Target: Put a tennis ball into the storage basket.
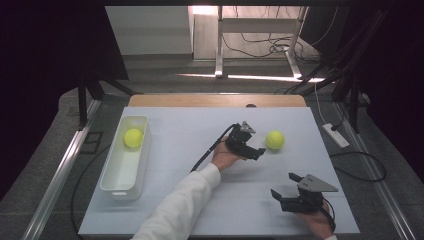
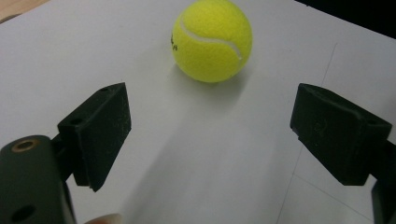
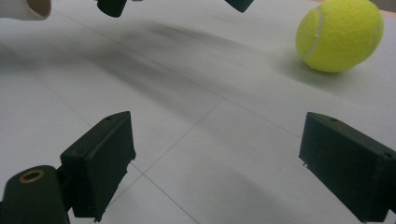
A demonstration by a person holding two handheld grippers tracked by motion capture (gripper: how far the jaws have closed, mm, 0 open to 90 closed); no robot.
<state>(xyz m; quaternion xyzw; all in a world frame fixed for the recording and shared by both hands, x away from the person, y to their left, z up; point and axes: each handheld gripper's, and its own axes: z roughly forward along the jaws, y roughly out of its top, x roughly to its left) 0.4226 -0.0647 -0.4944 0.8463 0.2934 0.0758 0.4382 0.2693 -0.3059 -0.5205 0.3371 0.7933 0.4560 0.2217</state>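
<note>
The left claw (image 1: 255, 150) stands wide just short of the fuzzy yellow tennis ball (image 1: 275, 140); it should straddle the ball squarely before squeezing. The right claw (image 1: 285, 187) waits wide, empty.

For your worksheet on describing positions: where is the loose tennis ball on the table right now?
In the high view the tennis ball lies right of centre on the white table, just beyond the open left gripper, untouched.
</note>
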